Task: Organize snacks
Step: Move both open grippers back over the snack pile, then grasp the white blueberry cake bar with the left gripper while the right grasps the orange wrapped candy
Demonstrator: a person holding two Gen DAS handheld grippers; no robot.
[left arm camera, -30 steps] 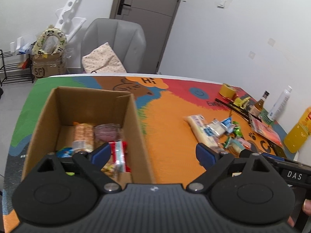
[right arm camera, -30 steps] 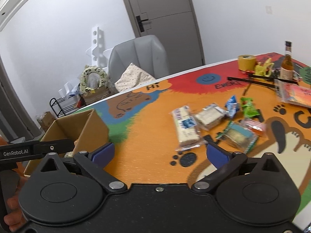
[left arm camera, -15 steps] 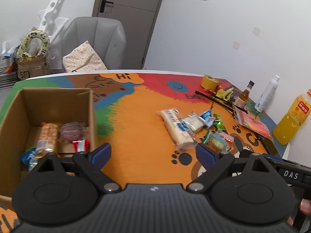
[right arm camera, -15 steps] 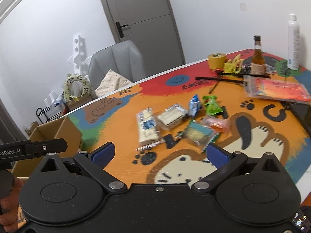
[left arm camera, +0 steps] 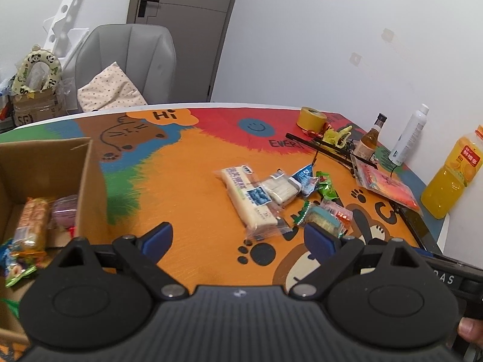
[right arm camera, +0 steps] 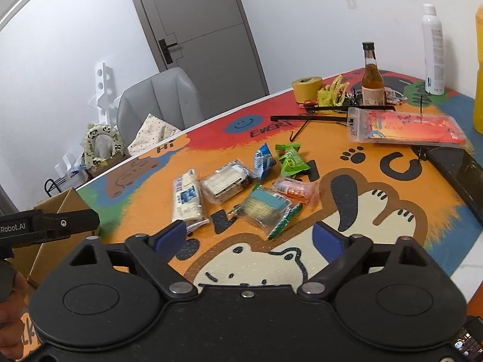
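Both grippers hang above the table (left arm camera: 193, 181) with nothing between their fingers: the left gripper (left arm camera: 238, 236) is spread wide, and the right gripper (right arm camera: 249, 236) is spread just as wide. The loose snacks lie bunched mid-table, well apart from the box (left arm camera: 90, 187) at the left, which already holds several packs. I count six outside it: one long white bar (right arm camera: 187, 199), one clear-wrapped cake (right arm camera: 225, 185), one blue packet (right arm camera: 264, 160), one green candy pile (right arm camera: 291, 160), one teal-and-green pack (right arm camera: 267, 208) and one pink pack (right arm camera: 297, 191). The likeliest trouble is the crowding: the packs touch or overlap, so fingers closing on one may drag or pinch its neighbour. The slick film may also slip out of a shallow grip on the way to the box. With both grippers aimed at the same cluster, they could bump each other.
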